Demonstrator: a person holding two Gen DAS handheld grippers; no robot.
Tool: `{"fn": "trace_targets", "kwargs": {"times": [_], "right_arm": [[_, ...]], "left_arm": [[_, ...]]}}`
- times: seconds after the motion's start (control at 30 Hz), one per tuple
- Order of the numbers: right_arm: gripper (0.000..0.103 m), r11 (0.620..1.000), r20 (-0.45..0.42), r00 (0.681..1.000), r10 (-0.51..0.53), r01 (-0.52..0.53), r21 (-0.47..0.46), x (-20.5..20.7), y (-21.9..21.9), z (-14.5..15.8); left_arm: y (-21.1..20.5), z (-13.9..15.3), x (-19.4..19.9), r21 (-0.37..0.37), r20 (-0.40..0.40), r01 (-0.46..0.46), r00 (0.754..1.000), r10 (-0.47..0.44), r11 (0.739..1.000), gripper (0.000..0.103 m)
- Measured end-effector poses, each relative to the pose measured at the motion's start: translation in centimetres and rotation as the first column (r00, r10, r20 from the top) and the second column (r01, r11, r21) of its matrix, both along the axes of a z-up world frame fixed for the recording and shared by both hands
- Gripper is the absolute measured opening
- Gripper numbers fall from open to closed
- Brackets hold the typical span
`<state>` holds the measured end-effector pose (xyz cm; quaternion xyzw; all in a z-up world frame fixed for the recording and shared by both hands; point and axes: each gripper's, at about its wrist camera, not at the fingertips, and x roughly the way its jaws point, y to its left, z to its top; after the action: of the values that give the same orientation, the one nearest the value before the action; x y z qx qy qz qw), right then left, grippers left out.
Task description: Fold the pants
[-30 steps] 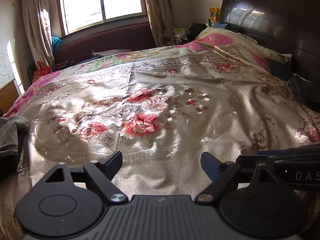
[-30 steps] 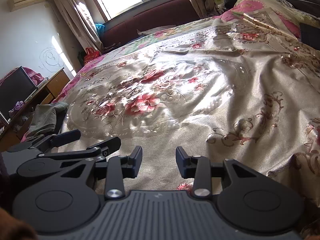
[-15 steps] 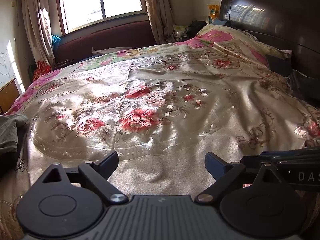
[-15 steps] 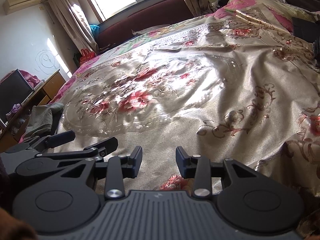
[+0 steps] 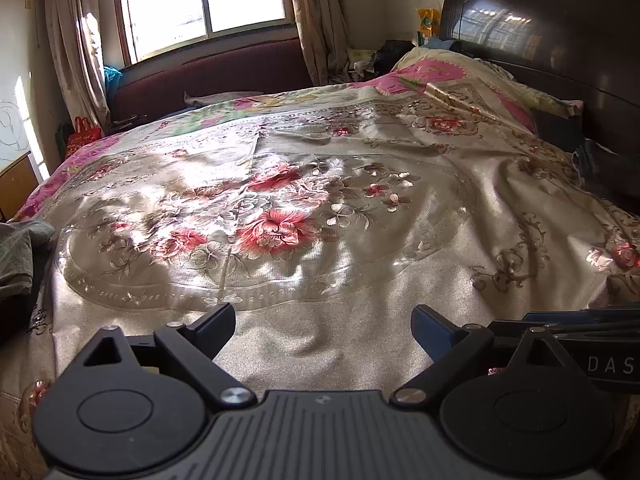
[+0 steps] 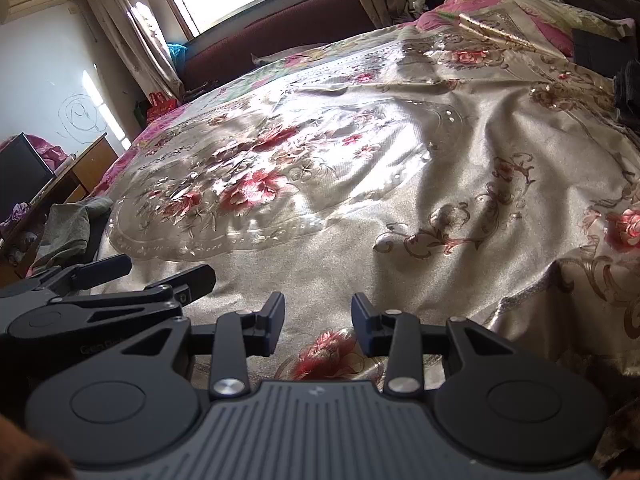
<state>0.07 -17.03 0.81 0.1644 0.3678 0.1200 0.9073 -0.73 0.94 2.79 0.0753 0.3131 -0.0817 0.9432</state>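
A crumpled grey-green garment [image 5: 18, 250] lies at the left edge of the bed [image 5: 344, 344]; it also shows in the right wrist view [image 6: 70, 228]. I cannot tell whether it is the pants. My left gripper [image 5: 324, 320] hovers over the near part of the floral bedspread, jaws wide open and empty. My right gripper [image 6: 318, 312] is held beside it on the right, open about halfway, with only bedspread behind the gap. Each gripper shows in the other's view: the left gripper [image 6: 120, 276] and the right gripper [image 5: 580, 320].
Dark clothing [image 5: 608, 176] is heaped at the right by the dark headboard [image 5: 540, 32]. Pillows [image 5: 460, 76] lie at the head end. A wooden desk [image 6: 76, 172] with a dark screen stands left of the bed. A maroon sofa [image 5: 208, 76] sits under the window.
The right wrist view has drifted slightly, so a red flower on the bedspread now shows below its fingers. Both grippers' jaws stand as before.
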Motion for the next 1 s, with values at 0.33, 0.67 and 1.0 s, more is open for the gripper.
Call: {"fn": "trace_targets", "kwargs": {"times": [0.33,0.67,1.0], "right_arm": [[0.038,1.000,-0.016,1.000,-0.020,0.020,-0.006,-0.1,-0.3,-0.7],[0.038,1.000,-0.001,1.000,-0.028,0.028,-0.006,-0.5,-0.3,-0.3],[0.038,1.000,-0.003,1.000,-0.023,0.023,-0.009,-0.8,-0.1,-0.5]], "left_arm": [[-0.1,-0.8,-0.5,-0.004,-0.022,0.003,1.000,-0.003,1.000,0.103],[-0.2,-0.6,-0.7,-0.018,-0.019,-0.004,1.000,0.003,1.000,0.103],[0.0,-0.5,-1.2,-0.022,-0.008,-0.016,1.000,0.015,1.000,0.103]]}}
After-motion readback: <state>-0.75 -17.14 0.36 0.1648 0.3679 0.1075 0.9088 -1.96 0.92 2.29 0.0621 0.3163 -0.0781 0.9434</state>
